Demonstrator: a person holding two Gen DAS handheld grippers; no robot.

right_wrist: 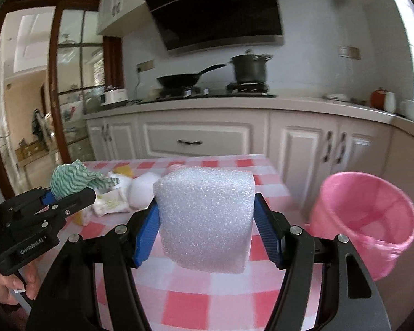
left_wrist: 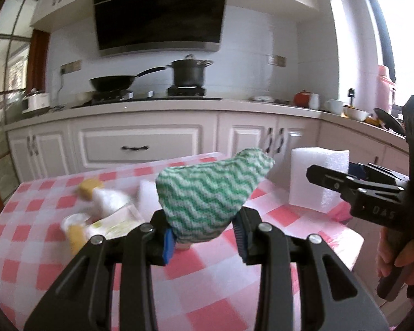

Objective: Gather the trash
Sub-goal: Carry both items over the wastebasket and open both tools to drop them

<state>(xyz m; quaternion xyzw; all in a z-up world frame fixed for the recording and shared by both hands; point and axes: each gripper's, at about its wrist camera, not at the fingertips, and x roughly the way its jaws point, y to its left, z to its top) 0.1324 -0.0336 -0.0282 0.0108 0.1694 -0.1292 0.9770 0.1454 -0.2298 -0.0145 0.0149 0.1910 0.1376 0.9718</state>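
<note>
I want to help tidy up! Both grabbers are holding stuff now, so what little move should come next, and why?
Probably swing the right gripper toward the pink plastic bin beside the table. Its fingers already clamp the white foam block above the pink checked tablecloth, and the bin stands open close by. The left gripper holds the green wavy-striped cloth.

Bright window glare, fisheye-warped, blurred edges
</note>
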